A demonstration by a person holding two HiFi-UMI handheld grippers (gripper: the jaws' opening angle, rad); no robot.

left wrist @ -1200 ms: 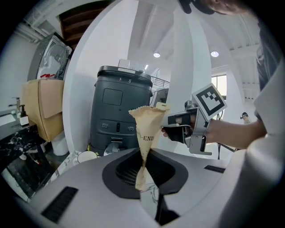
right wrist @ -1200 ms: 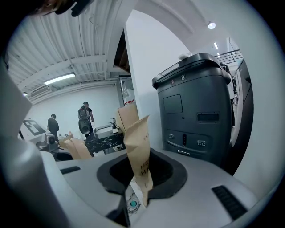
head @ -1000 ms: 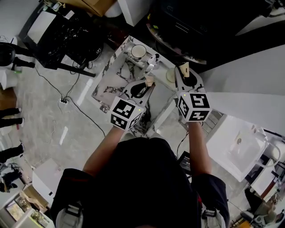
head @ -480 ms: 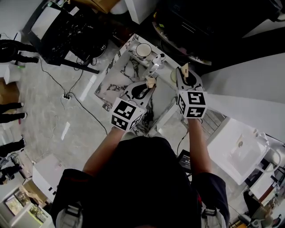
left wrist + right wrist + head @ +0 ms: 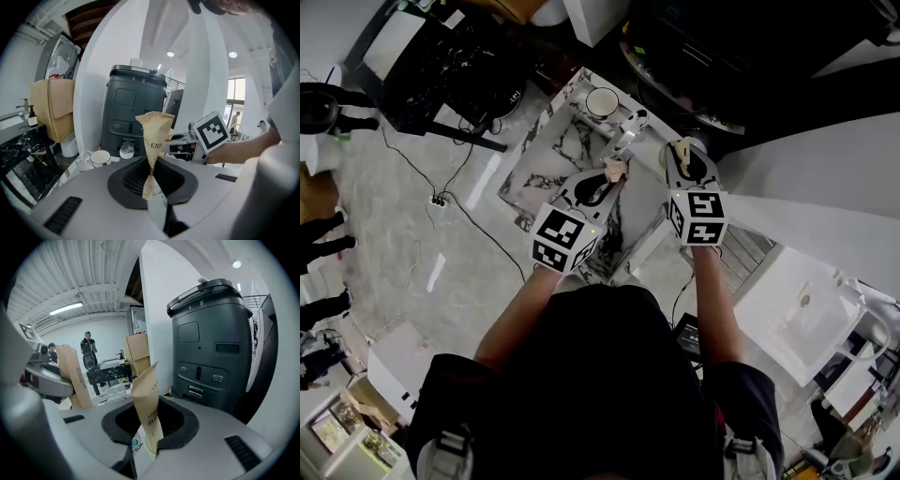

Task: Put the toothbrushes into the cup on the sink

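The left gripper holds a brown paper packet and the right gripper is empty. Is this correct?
No. The right gripper is not empty: it too is shut on a brown paper packet, as the right gripper view shows. The left gripper does hold its packet.

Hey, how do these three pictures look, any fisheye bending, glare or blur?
Head view: evenly lit and sharp, cup plain. Left gripper view: strong fisheye with black corners, window blown out, left toothbrush packet sharp enough to show print. Right gripper view: same fisheye, ceiling tube glares, right toothbrush packet in focus.
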